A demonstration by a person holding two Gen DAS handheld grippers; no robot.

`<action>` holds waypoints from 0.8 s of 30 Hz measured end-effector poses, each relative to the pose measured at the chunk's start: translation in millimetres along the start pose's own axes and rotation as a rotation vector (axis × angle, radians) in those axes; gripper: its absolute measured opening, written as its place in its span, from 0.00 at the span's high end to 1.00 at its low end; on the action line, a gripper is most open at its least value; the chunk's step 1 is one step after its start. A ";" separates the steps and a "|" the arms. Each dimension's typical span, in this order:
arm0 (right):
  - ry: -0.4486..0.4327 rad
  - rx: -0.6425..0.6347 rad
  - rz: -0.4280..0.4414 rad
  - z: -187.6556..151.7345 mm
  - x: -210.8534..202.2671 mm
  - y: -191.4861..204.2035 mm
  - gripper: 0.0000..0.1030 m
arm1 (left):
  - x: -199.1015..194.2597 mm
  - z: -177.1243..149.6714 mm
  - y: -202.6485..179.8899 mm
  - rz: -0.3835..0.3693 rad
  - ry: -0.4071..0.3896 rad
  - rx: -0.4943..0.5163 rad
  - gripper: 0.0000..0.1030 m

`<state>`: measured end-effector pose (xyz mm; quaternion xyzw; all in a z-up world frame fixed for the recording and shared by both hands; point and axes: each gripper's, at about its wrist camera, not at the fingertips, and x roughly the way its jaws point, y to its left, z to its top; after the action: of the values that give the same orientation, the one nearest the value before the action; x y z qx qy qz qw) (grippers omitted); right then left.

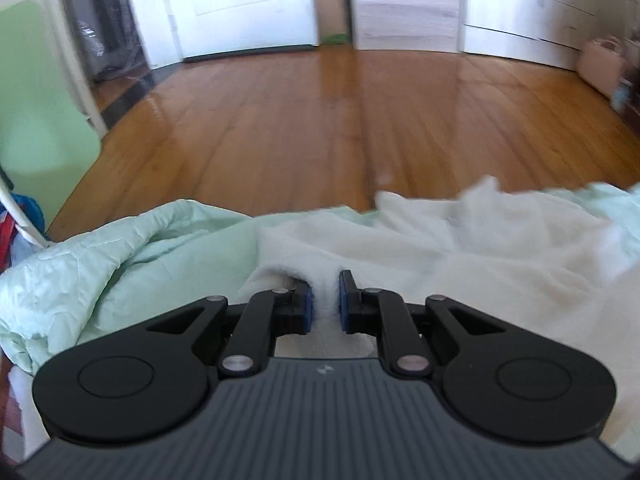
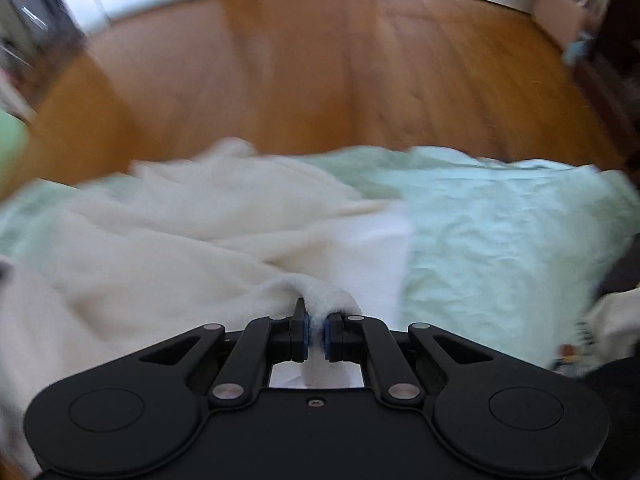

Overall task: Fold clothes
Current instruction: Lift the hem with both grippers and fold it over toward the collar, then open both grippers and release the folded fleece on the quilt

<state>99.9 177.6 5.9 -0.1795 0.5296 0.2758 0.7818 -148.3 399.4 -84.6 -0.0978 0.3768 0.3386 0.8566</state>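
A fluffy white garment point(image 1: 460, 240) lies spread and rumpled over a pale green quilt point(image 1: 120, 260). My left gripper point(image 1: 325, 300) is shut on a pinch of the garment's near edge, white fleece bunched between the blue pads. In the right wrist view the same white garment point(image 2: 180, 232) covers the left half of the green quilt point(image 2: 500, 220). My right gripper point(image 2: 316, 334) is shut on another fold of its near edge. Both views are blurred.
Beyond the quilt's far edge is a wooden floor point(image 1: 320, 120) with white doors and cabinets point(image 1: 240, 0) behind. A green panel point(image 1: 36, 100) and colourful clothes point(image 1: 16, 224) are at the left. Another printed white cloth point(image 2: 600, 320) lies at the right.
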 end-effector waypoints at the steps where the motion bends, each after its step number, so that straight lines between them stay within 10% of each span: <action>1: -0.004 -0.021 -0.021 5.1 9.2 5.2 0.92 | 12.0 0.5 3.8 0.007 0.002 -0.014 0.88; 12: -0.189 -0.022 -0.013 7.5 45.6 -6.3 0.93 | 90.4 14.5 38.0 -0.029 0.017 -0.136 0.83; 18: -0.201 0.180 0.131 13.9 69.4 -35.2 0.83 | 108.6 9.3 59.4 -0.135 0.025 -0.231 0.75; 20: -0.238 0.248 0.229 9.4 65.9 -44.5 0.74 | 106.4 -0.8 71.8 -0.197 0.012 -0.275 0.52; 24: -0.342 0.430 0.405 0.4 54.2 -64.3 0.70 | 93.3 -8.7 80.8 -0.210 -0.019 -0.209 0.52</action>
<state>155.6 140.5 -44.9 0.1470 0.4618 0.3336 0.8086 -160.7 503.7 -150.0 -0.2221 0.3190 0.2852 0.8761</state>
